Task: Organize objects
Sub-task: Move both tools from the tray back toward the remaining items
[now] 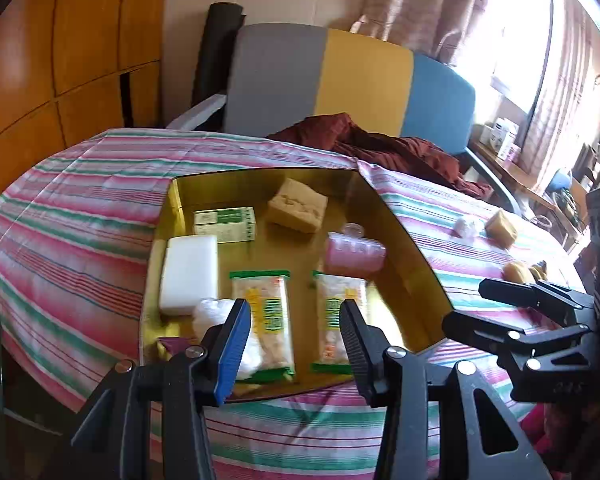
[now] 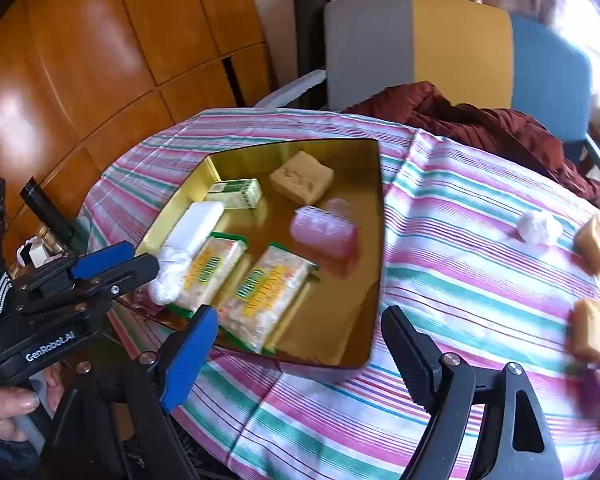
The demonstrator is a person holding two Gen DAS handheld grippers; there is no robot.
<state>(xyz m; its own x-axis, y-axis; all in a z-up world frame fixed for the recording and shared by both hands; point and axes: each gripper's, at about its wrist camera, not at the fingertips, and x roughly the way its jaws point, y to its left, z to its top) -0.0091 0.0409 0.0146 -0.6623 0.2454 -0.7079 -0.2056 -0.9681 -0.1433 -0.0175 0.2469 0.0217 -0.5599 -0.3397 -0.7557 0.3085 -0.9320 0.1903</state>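
**Gold tray nearly filled, both grippers empty above its near edge**

A shiny gold tray (image 1: pixel 404 240) lies on the pink, green and white striped tablecloth (image 1: pixel 80 208), just beyond the fingertips of both grippers. It holds a tan sponge-like block (image 1: pixel 298 206) at the far side, a green-and-white carton (image 1: pixel 226 220) and a white rectangular bar (image 1: pixel 188 274) toward the left, a pink translucent container (image 1: pixel 354 256) toward the right, and two snack packets (image 1: pixel 266 328) side by side nearest the fingers. A crumpled white plastic wad (image 1: pixel 212 312) sits just ahead of the left gripper's (image 1: pixel 296 344) blue-padded finger.

The left gripper's jaws stand partly spread with nothing pressed between them; the packets show through the gap, lying in the tray below. The right gripper (image 2: pixel 300 354) is spread wide and empty over the tray's near corner.

To the right of the right gripper's fingers, well apart from the tray, another white wad (image 2: pixel 538 228) and two tan blocks (image 2: pixel 594 246) rest on the cloth.

The packet print is blurred and unreadable. The lowest tan block is cut off at the right wrist view's edge, with something purple beneath it too smeared to identify. A small pinkish item at the tray's near left corner is mostly hidden behind the left gripper. A person's hand (image 2: pixel 8 404) grips its handle at the edge of the view.
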